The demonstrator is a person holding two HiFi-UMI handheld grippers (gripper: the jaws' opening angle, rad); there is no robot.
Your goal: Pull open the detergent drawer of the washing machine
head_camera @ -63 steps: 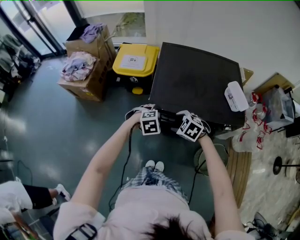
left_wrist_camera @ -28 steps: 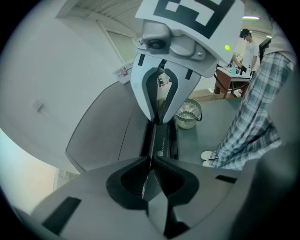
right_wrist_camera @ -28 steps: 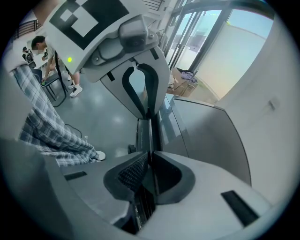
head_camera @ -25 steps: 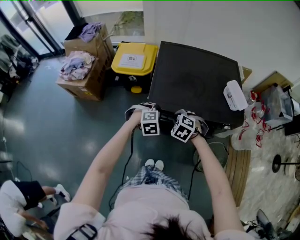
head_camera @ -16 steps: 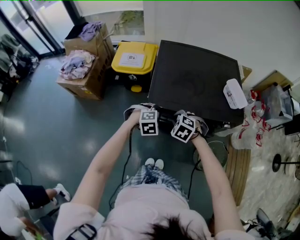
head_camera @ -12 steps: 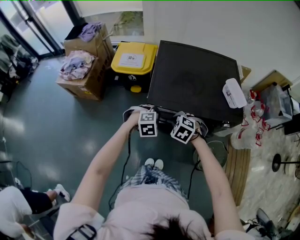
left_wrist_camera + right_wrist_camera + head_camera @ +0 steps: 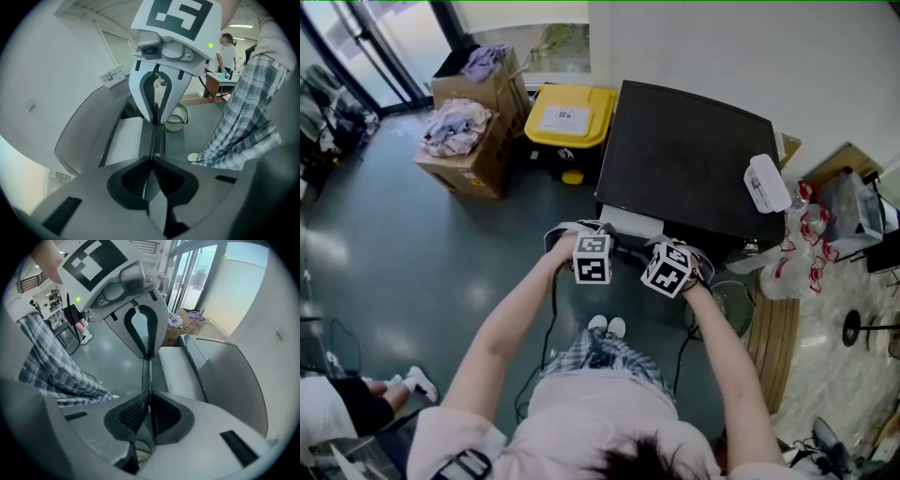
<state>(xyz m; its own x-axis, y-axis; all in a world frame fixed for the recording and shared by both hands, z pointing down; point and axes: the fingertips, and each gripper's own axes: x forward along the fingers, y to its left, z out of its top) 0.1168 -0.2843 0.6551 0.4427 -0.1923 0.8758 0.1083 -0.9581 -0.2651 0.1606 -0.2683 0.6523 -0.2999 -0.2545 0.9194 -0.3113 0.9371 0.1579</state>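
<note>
- The washing machine stands against the wall with its dark top facing up; the detergent drawer sits at its front left corner and already juts out towards the person, with a pale strip of its tray showing between the machine's front edge and the grippers
- The left hand-held gripper has its jaws closed together on the thin front panel of the drawer, the panel's edge running straight between the pads
- The right hand-held gripper is likewise clamped on that same panel from the opposite end, so the two face each other along it and each appears in the other's view
- Judged from this, the grasp is made and the pull is well under way: the drawer is partly open, no longer flush with the machine's front
- What seems left is the rest of the travel, if there is any; the pictures do not show whether the drawer has reached its stop, since the grippers and their marker cubes cover its front in the head view
- After that, only letting go of the panel would remain
- A white object lies on the far right of the machine's top, well apart from the drawer and out of the way of the pull
</note>
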